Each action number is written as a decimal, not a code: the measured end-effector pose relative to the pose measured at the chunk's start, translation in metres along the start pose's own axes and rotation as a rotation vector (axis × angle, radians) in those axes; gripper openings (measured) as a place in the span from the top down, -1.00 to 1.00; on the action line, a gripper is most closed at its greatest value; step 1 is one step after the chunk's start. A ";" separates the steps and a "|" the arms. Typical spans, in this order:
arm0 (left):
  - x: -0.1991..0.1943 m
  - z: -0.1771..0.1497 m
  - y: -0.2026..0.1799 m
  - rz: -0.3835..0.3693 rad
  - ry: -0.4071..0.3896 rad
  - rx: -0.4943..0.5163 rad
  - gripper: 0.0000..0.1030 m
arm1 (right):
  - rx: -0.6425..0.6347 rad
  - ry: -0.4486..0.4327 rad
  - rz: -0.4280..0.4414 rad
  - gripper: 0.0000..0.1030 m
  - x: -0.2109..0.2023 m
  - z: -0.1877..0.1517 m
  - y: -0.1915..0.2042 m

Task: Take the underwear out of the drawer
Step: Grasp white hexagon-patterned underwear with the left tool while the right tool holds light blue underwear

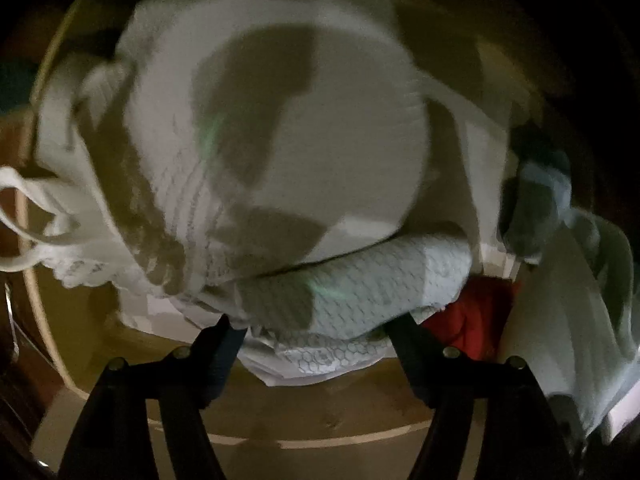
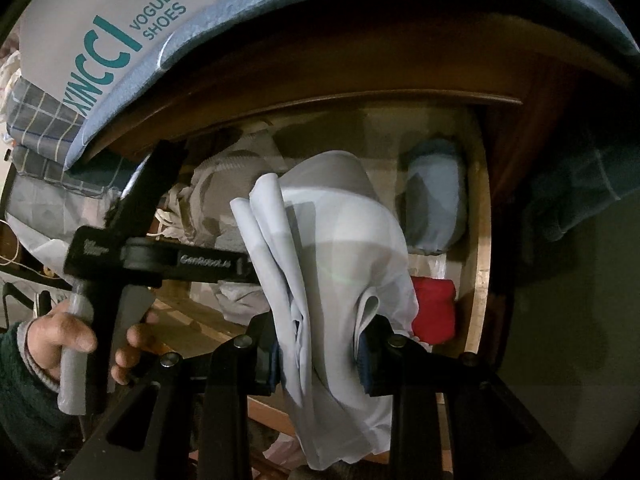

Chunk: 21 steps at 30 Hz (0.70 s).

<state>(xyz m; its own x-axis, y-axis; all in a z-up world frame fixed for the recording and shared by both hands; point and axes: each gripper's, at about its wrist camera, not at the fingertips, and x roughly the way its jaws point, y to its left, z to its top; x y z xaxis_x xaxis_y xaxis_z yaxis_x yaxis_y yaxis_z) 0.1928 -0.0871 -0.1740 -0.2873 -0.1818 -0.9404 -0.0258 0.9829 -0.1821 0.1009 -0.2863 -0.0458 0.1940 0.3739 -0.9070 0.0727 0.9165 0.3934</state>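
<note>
The pale underwear (image 2: 332, 264) is light, limp cloth, clamped in your right claw (image 2: 320, 364) above the drawer (image 2: 482, 240). Your left claw (image 1: 316, 332) gapes empty over a honeycomb-knit roll (image 1: 360, 284); pinch that mid-fold.

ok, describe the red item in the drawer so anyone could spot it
Look into the open wooden drawer, at its right side wall. The folded red cloth lies against that wall, below a pale blue bundle. It is the only red piece; everything around it is white, grey or blue.

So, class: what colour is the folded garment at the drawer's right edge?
Red, clearest in the right wrist view.
</note>
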 end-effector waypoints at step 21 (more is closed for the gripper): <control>-0.030 -0.041 0.002 -0.098 -0.088 0.081 0.70 | -0.010 0.011 -0.031 0.46 0.003 0.001 0.004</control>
<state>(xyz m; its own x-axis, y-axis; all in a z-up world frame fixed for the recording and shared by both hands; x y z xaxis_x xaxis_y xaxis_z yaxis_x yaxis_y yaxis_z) 0.1615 -0.0782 -0.1347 -0.2020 -0.2816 -0.9380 0.0286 0.9557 -0.2931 0.1024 -0.2816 -0.0467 0.1807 0.3472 -0.9202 0.0684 0.9289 0.3639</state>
